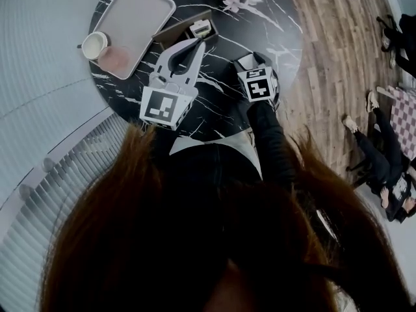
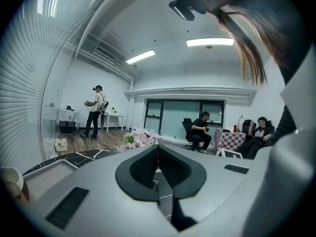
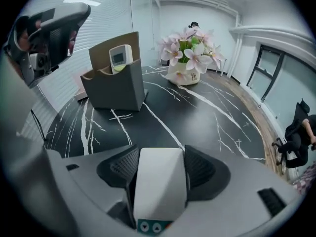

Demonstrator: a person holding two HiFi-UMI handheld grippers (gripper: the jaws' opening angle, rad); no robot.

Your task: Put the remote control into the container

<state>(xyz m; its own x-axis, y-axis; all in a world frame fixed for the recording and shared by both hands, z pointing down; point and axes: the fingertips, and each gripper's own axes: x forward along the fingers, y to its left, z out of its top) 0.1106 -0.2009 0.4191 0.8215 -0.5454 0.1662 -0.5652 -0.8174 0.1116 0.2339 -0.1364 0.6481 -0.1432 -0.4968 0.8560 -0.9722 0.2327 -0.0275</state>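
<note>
Your right claw (image 3: 161,154) stands open astride the white plastic remote control (image 3: 159,189), which sits between its pads above the black marble-patterned bench (image 3: 207,122). The dark grey box container (image 3: 114,88) stands ahead of that claw, to its left. Your left claw (image 2: 158,148) is closed and empty.

Round black marble surface (image 1: 286,18), white veins. Grey tray (image 1: 140,12) on its far-left part; white cup (image 1: 94,44) & pink item (image 1: 117,58) at tray's near end. Pink flowers (image 3: 190,51) in white pot (image 3: 181,75) at far side. Wood floor (image 1: 331,51). Bkgd: 2 seated people (image 2: 201,131) by checkered table (image 2: 229,139), 1 standing person (image 2: 95,110).
</note>
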